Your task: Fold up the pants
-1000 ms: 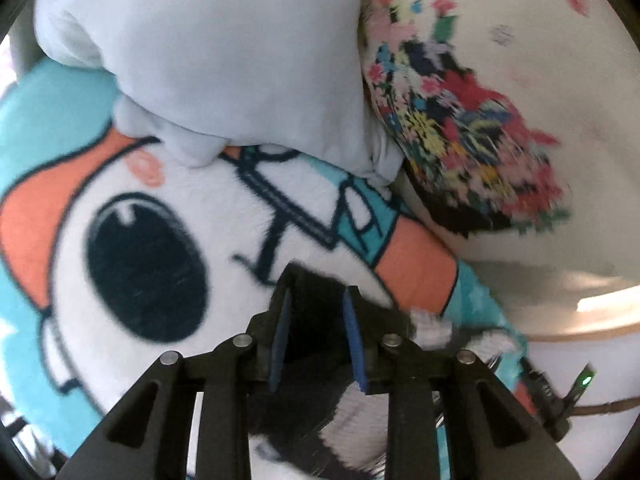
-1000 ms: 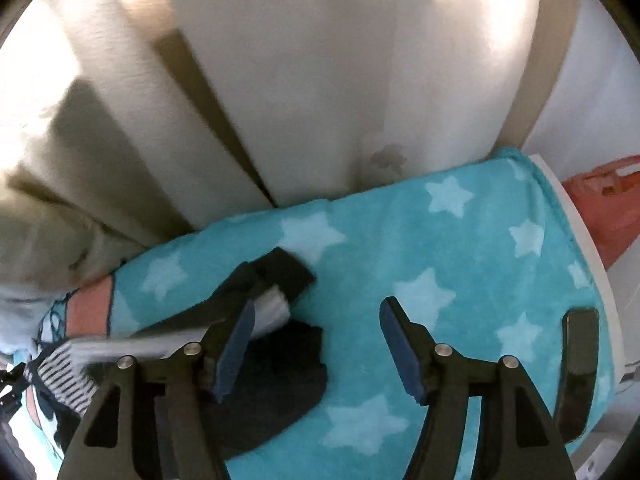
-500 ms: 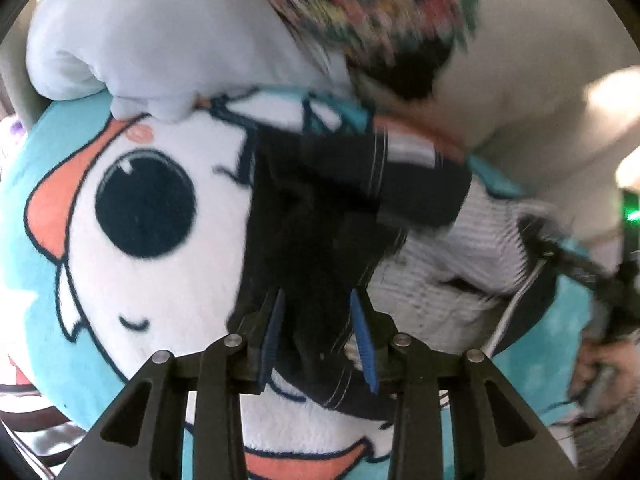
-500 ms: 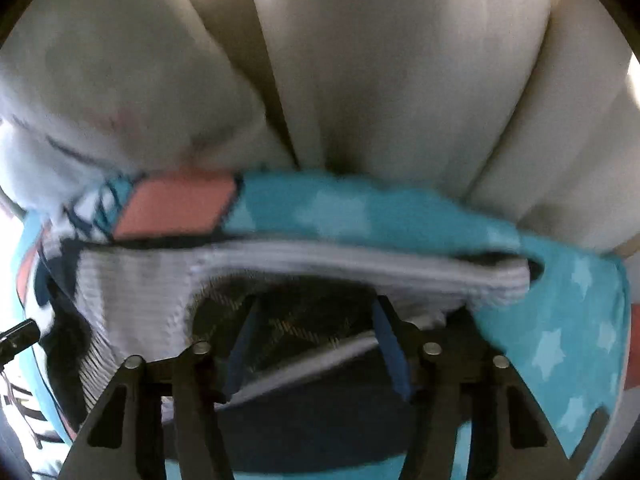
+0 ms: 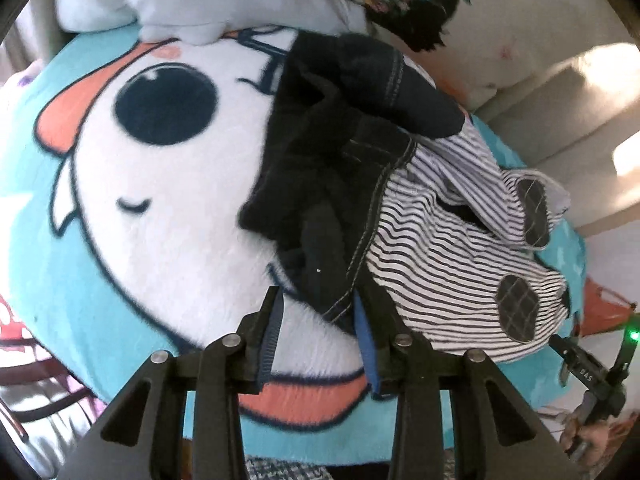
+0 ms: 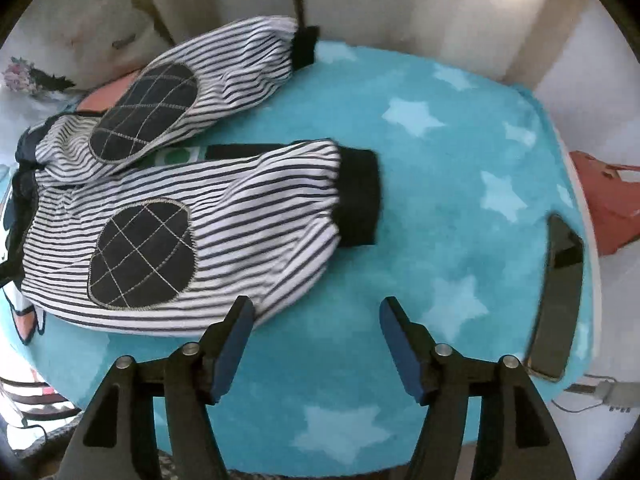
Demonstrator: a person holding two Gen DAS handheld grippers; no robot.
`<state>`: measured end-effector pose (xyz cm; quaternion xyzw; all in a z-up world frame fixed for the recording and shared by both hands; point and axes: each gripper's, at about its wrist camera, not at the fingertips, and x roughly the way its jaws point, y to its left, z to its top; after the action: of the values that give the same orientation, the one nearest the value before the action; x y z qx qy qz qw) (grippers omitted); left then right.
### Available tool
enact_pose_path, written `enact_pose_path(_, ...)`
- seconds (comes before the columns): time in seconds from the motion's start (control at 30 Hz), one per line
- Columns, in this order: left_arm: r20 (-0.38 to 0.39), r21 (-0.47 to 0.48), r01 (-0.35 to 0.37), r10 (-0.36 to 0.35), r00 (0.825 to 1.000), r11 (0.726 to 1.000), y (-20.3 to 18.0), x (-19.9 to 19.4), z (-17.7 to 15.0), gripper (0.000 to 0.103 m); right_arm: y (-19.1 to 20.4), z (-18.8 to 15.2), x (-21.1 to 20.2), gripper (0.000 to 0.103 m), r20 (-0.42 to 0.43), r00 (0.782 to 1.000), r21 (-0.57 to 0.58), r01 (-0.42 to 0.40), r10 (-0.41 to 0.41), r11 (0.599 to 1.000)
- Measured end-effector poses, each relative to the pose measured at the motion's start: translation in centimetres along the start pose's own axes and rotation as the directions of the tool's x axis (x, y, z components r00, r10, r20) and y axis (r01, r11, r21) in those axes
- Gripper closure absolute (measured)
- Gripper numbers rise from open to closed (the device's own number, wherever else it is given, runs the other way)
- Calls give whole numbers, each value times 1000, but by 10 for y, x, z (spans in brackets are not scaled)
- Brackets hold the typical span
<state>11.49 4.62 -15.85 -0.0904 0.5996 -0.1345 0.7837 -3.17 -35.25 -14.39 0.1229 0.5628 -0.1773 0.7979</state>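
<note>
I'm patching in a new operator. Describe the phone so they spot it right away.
Start from the turquoise star blanket covering the surface. Follow it to its right edge, well past the striped pants. The phone lies flat there near the blanket's rim, a slim dark glossy slab, the only hard, shiny thing among soft fabrics.
</note>
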Motion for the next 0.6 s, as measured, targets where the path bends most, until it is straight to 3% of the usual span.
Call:
enact_pose_path(0.17, 89, -76, -55, 62, 994, 996, 27, -39, -9, 65, -24, 5, -28, 34, 128, 992, 79, -31, 21, 996)
enact_pose_path(0.27, 116, -144, -100, 117, 986, 985, 51, -56, -15, 65, -13, 10, -29, 34, 169, 984, 74, -64, 50, 995)
enact_pose_path(0.47, 140, -242, -151, 189, 972, 958, 78, -78, -39, 65, 11, 14, -3, 34, 154, 979, 43, -143, 135, 989)
enact_pose_path(0.6, 151, -265, -170, 216, 965, 949, 80, -91, -53, 65, 14, 9, 9, 34, 133, 982, 32, -141, 135, 990)
